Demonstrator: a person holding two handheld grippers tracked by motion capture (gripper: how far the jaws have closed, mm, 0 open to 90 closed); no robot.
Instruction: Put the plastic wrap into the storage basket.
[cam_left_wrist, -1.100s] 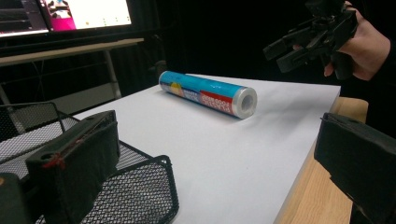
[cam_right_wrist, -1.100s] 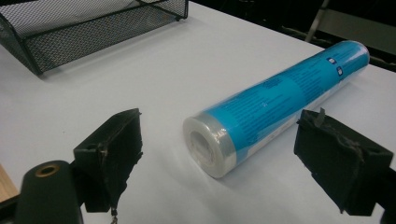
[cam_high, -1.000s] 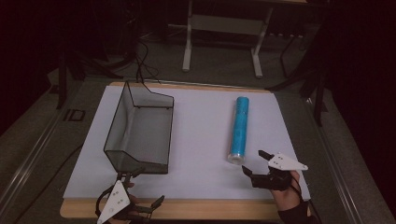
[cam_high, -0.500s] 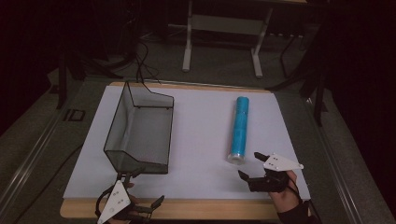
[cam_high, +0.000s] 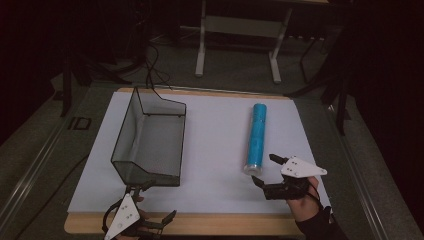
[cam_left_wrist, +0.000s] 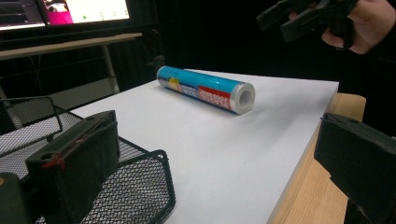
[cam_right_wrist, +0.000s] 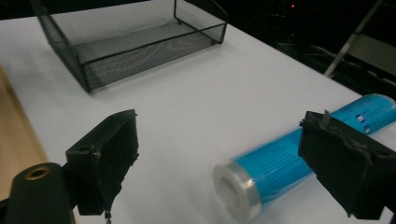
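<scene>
The blue cylindrical roll with clear-wrapped ends (cam_high: 256, 138) lies flat on the white worktop (cam_high: 215, 145), long axis running away from the person. Near end just beside the right claw (cam_high: 263, 170), jaws apart. Left claw (cam_high: 159, 202) also spread.

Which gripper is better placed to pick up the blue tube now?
Right. The right gripper is open just beside the blue tube's near end; the left gripper sits by the mesh tray.

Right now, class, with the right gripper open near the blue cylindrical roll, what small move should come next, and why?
Probably ease the right gripper forward so its open jaws straddle the near end of the blue cylindrical roll. The roll lies loose on the white sheet, ungripped, just ahead of the jaws.
</scene>
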